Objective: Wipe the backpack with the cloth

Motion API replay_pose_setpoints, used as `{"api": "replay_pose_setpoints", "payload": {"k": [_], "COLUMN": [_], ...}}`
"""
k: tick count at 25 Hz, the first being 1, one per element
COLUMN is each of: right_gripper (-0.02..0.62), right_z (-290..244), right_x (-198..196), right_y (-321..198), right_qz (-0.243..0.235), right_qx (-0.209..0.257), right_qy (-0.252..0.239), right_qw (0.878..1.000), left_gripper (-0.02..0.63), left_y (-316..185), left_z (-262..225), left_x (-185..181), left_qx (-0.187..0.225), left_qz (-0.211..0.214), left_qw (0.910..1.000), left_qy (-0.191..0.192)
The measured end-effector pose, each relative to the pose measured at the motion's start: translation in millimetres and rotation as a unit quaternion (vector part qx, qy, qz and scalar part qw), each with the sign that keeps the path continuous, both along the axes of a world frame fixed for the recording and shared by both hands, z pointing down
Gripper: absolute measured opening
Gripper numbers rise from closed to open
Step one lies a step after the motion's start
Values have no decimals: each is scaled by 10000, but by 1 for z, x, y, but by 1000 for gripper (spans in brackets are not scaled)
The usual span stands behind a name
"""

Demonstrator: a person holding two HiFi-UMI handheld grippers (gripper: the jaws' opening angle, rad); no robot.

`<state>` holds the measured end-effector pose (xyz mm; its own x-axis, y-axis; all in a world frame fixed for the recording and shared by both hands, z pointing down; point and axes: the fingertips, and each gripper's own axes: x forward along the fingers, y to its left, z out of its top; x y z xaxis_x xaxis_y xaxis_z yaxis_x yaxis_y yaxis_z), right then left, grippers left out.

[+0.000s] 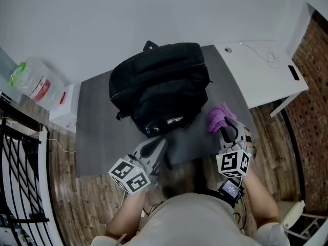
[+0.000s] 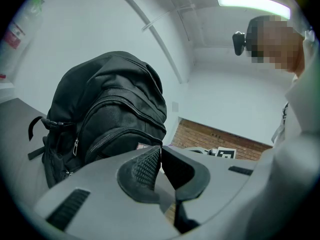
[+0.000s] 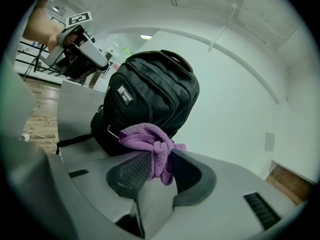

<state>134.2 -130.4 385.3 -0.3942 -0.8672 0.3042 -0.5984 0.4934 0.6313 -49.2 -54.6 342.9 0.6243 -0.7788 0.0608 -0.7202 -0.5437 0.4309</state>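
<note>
Off the left edge of the grey desk (image 1: 97, 137), a clear plastic container (image 1: 37, 82) holds something green and something red-labelled; what they are is unclear. The desk stands against a pale wall on a wood-plank floor (image 1: 61, 188). A white desk (image 1: 266, 70) adjoins its right edge, with a brick wall (image 1: 313, 81) beyond.

The backpack (image 1: 159, 86) sits upright toward the desk's far edge. It is black, with its zips closed, a small label on the front pocket and a carry loop on top.

The right gripper (image 3: 157, 166) has its jaws clamped on a bunched purple cloth (image 3: 147, 139) near the desk's right edge, just beside the backpack. At the near edge, the left gripper (image 2: 159, 164) has its jaws pressed together with nothing between them.
</note>
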Motion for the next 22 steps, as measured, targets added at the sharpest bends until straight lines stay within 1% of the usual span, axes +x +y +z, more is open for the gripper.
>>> {"api": "replay_pose_setpoints", "payload": {"k": [5,13,18,22], "right_gripper": [129,129,129,129], "right_z": [13,39,44,44], "right_x": [-22,-85,-134,-178], "right_y": [18,56,77,97], "right_qz": [-272,-1105,-1670,-2264], "right_qx": [-157,-457,-508,-435], "right_qy": [23,160,249,358], "right_qw": [9995,9927,9843,9724], "left_gripper": [5,5,5,5], "left_y": [5,19,30,38], "left_z": [2,8,11,12], "left_x": [-13,-49,-71,-87], "left_qx": [-4,-69,-117,-100], "left_qz": [-90,-476,-687,-849], "left_qw": [10000,9988,9976,9963], "left_qy": [-16,32,43,74]}}
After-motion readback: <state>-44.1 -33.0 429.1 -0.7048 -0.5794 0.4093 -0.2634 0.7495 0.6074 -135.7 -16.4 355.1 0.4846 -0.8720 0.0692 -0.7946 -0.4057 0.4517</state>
